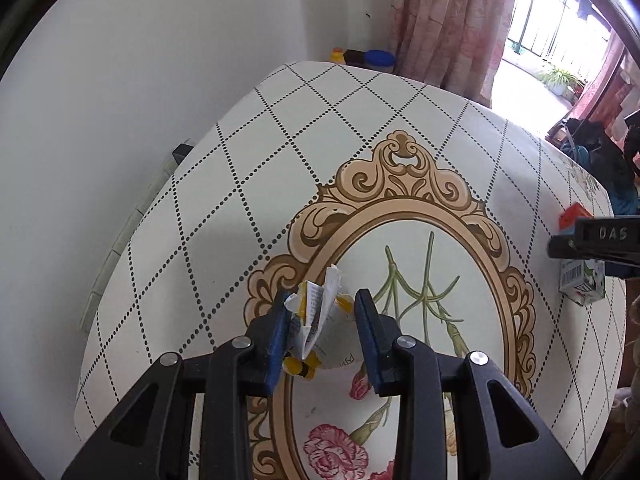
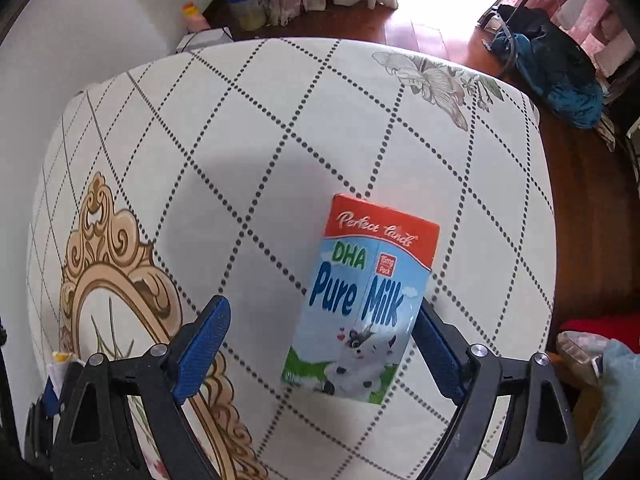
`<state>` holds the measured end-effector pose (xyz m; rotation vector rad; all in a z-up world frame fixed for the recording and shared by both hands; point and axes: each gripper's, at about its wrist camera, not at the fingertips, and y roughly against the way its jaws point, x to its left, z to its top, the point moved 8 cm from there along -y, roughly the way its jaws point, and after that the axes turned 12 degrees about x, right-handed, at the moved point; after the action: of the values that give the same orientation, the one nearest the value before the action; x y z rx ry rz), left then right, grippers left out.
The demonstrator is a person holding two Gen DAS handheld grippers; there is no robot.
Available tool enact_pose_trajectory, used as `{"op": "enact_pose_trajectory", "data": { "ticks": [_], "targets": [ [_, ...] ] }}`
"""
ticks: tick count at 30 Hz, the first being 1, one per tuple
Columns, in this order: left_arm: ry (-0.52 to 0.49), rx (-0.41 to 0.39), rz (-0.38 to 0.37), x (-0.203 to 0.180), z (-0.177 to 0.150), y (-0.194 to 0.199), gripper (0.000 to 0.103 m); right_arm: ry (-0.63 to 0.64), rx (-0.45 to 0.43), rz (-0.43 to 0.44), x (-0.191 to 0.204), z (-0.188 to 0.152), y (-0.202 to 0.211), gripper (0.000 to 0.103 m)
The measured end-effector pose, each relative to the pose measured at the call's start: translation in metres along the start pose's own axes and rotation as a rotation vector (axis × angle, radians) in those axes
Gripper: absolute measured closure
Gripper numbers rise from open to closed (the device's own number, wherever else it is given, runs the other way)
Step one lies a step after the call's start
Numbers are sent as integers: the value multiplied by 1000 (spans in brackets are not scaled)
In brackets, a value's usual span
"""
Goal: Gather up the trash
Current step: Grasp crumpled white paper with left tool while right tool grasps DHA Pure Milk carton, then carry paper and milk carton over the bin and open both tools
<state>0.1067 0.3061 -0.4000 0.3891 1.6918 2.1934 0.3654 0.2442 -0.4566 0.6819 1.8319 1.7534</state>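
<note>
Crumpled wrapper (image 1: 320, 316) gripped in left fingers (image 1: 280, 336); right fingers (image 2: 204, 356) open beside milk carton (image 2: 360, 300).

— What can you read from your tongs?

— The red, blue and white milk carton (image 2: 362, 300) says "Perfect lands" on its red band, then "DHA", "Pure Milk", and "15mg Pack" on a small red tag.

— Anything else?

— "DAS" on my black right tongs (image 1: 600, 240); the crumpled yellow-and-white wrapper (image 1: 316, 312) print is unreadable.

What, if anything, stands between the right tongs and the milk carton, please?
Nothing visible does. The milk carton lies flat on the tablecloth, already between the open right tongs, with no other object in the gap.
</note>
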Motion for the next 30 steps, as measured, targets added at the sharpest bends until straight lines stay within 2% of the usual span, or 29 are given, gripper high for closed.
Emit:
{"op": "enact_pose_trajectory", "data": {
  "ticks": [1,4,7,10,13,18,20,21,22,25,27,29,30],
  "targets": [
    [-1,1,-5,-3,2,-1,74,2,-4,-16,-3,0,0,49],
    [-10,4,-23,-8,-1,2,74,20,11,7,-6,-11,2,50],
    [-31,17,-59,-14,-13,9,74,74,-15,0,-13,-44,13,50],
    [-65,49,-104,-23,-40,16,74,129,-17,9,-19,-96,22,50],
    [-107,92,-150,-36,-79,26,74,174,21,10,-30,-162,17,50],
    [-213,141,-180,-67,-135,34,74,164,83,-12,-55,-231,-4,49],
    [-240,149,-170,-75,-148,32,74,147,105,-15,-64,-242,-16,48],
    [-243,151,-163,-76,-152,30,74,138,117,-18,-69,-246,-22,44],
    [-244,151,-156,-77,-155,28,74,126,107,-3,-69,-244,-24,38],
    [-228,152,-143,-75,-157,24,74,92,57,1,-71,-244,-22,37],
    [-215,150,-139,-73,-157,25,74,69,14,-14,-73,-242,-19,42],
    [-214,138,-130,-72,-154,30,74,75,-12,-13,-67,-242,-15,53],
    [-216,132,-132,-73,-154,32,74,72,-10,12,-66,-242,-15,53]
  ]
}}
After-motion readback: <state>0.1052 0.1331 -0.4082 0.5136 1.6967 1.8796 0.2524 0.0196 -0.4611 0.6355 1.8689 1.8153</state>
